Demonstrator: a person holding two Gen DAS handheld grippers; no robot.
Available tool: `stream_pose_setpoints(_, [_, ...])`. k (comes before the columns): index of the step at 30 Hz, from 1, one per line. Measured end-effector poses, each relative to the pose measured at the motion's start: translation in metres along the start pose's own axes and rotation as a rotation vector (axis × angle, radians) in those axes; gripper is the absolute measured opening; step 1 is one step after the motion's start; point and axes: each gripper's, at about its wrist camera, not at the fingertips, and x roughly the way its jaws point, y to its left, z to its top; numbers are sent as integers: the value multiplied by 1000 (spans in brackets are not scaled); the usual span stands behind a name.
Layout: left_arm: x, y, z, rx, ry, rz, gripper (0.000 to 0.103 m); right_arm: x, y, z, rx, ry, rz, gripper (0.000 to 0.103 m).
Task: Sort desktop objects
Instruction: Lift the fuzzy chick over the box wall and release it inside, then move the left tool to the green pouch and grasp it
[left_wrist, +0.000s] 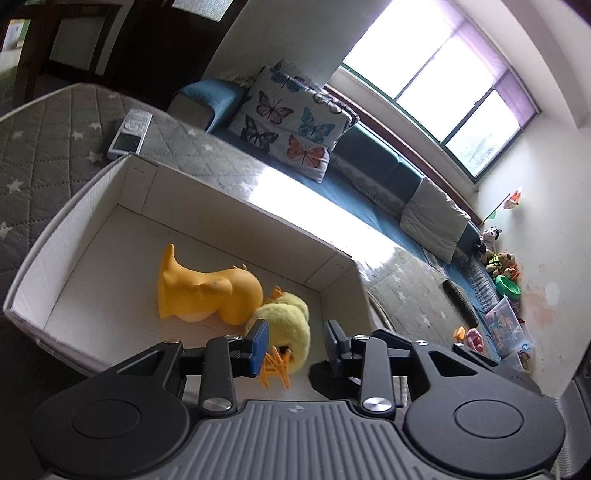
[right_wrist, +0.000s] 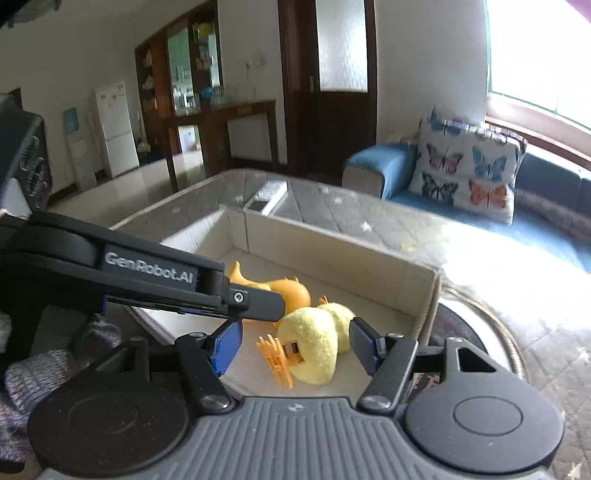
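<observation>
A white open box (left_wrist: 236, 192) holds an orange rubber duck (left_wrist: 207, 291) lying on its side and a pale yellow plush chick (left_wrist: 288, 325) with orange plastic feet (left_wrist: 275, 369). My left gripper (left_wrist: 297, 343) is open above the box's near end, the plush between and below its blue pads. In the right wrist view the box (right_wrist: 332, 243), duck (right_wrist: 288, 290) and plush (right_wrist: 314, 343) show again. My right gripper (right_wrist: 295, 345) is open, its pads on either side of the plush and apart from it. The left gripper's black body (right_wrist: 147, 273) crosses this view above the duck.
A white remote (left_wrist: 129, 129) lies on the grey star-quilted table cover (left_wrist: 55, 147) beyond the box. A blue sofa with a butterfly cushion (left_wrist: 291, 122) runs under the window. Toys (left_wrist: 498, 258) sit at the sofa's far end. A round rug edge (right_wrist: 491, 317) lies right of the box.
</observation>
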Motion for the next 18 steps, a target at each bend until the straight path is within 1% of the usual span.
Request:
stream_pose_setpoints(2, [-9, -4, -5, 12, -12, -3, 36, -13, 3, -5, -11, -28, -8, 71])
stream_pose_setpoints(6, [-24, -11, -19, 28, -30, -7, 36, -41, 13, -19, -49, -81, -38, 72])
stream_pose_setpoints(9, [-34, -15, -30, 42, -39, -6, 36, -58, 20, -32, -62, -100, -42, 72])
stream_pose_setpoints(13, [-47, -16, -46, 62, -56, 13, 36, -73, 28, -50, -65, -98, -25, 72])
stream_pose_setpoints(18, [-58, -10, -68, 42, -60, 29, 36, -79, 38, -77, -50, -66, 2, 72])
